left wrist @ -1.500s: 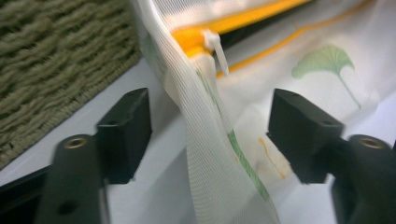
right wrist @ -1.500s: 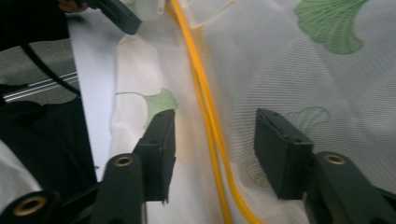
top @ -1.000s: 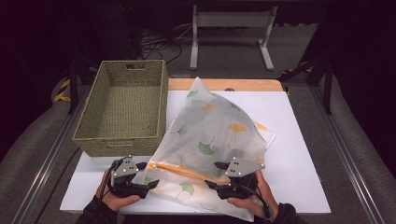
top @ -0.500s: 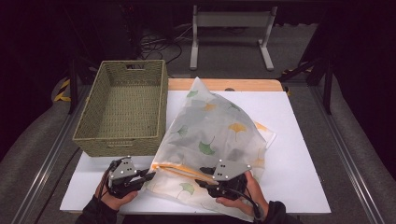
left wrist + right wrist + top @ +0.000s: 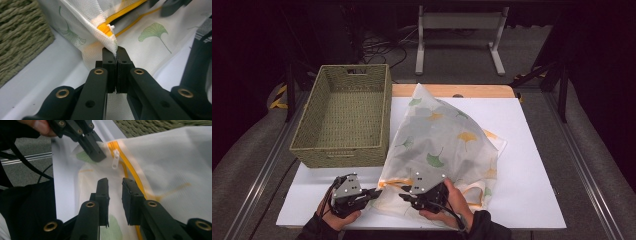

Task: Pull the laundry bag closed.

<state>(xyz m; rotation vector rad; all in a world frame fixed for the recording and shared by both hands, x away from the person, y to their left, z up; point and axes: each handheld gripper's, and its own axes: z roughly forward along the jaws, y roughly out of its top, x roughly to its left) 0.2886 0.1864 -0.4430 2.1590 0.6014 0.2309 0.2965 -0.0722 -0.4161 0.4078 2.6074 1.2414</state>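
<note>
A white mesh bag [image 5: 447, 140] printed with green and yellow leaves lies on the white board [image 5: 537, 170]. Its orange zipper [image 5: 122, 13] runs along the near edge. My left gripper [image 5: 116, 53] is shut on the bag's corner just past the zipper's end; it also shows at the near left [image 5: 374, 191]. My right gripper [image 5: 115, 182] hovers over the bag a little short of the white zipper pull [image 5: 115, 161]. Its jaws have just been closing and stand a narrow gap apart with nothing pinched between them. From above it sits close beside the left gripper [image 5: 404, 196].
A woven green basket [image 5: 343, 117] stands on the board's left side, touching the bag's left edge. A wooden strip [image 5: 452, 90] borders the far edge. A metal stand [image 5: 459, 35] and cables are on the dark floor beyond.
The left jaws closed on the bag's corner. The right gripper slid left along the bag's near edge toward the left gripper, its jaws narrowing.
</note>
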